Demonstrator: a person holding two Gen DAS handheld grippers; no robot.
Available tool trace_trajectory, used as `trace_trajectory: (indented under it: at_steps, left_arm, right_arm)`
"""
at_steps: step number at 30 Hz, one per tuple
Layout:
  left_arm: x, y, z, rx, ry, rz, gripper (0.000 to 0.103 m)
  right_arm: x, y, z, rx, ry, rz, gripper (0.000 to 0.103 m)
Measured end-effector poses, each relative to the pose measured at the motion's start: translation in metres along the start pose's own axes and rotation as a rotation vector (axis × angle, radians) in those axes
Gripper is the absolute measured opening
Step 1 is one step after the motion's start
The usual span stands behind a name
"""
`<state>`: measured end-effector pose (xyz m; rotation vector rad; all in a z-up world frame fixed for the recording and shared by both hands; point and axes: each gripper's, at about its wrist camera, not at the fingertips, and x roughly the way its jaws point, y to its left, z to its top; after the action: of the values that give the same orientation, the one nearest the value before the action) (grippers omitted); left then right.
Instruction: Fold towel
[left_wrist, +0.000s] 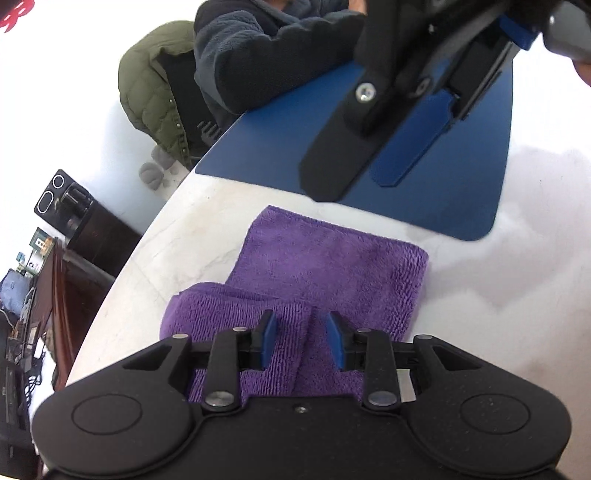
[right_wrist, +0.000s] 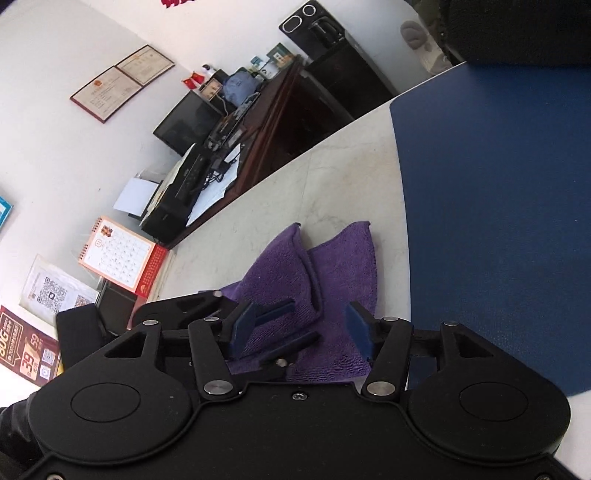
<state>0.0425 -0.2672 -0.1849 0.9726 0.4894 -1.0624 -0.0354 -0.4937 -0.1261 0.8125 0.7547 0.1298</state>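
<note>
Towel (left_wrist: 332, 262): purple cloth, ribbed, fuzzy. Table (left_wrist: 177, 236): pale, smooth, marble-like. Mat (left_wrist: 436, 192): blue, matt.

Small office. Beyond the jaws and left stood a dark wooden desk (right_wrist: 280, 122) crowded with a monitor (right_wrist: 188, 123), cables and papers. Framed certificates (right_wrist: 122, 83) hung on the white wall (right_wrist: 55, 48) above; a desk calendar (right_wrist: 118, 256) and QR-code notices (right_wrist: 55, 295) sat left of the jaws.
</note>
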Motion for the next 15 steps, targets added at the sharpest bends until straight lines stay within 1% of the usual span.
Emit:
trace_trajectory:
  at_steps: [2,3,4,5,7,10,13,15]
  left_arm:
    - [0.004,0.007,-0.001,-0.031,-0.007,-0.026,0.028]
    - [0.006,0.013,-0.003,-0.059,-0.011,-0.051,0.025]
    - [0.006,0.017,-0.004,-0.081,-0.013,-0.072,0.019]
    - [0.006,0.021,-0.006,-0.106,-0.014,-0.094,0.017]
    - [0.006,0.028,-0.009,-0.139,-0.015,-0.112,0.008]
    - [0.003,0.033,-0.012,-0.177,-0.019,-0.128,0.004]
    - [-0.005,0.035,-0.013,-0.208,-0.045,-0.135,0.003]
    - [-0.011,0.037,-0.014,-0.224,-0.066,-0.140,0.003]
  right_arm:
    - [0.001,0.002,0.003,0.005,-0.001,-0.013,0.056]
    - [0.002,0.004,0.004,0.008,-0.003,-0.017,0.056]
    - [0.002,0.004,0.006,0.008,-0.004,-0.017,0.056]
    - [0.003,0.005,0.008,0.008,-0.004,-0.017,0.056]
    - [0.007,0.007,0.011,-0.003,0.002,-0.027,0.056]
    - [0.014,0.011,0.017,-0.026,0.026,-0.037,0.056]
    - [0.024,0.014,0.024,-0.054,0.058,-0.040,0.056]
    - [0.030,0.014,0.028,-0.053,0.084,-0.028,0.056]
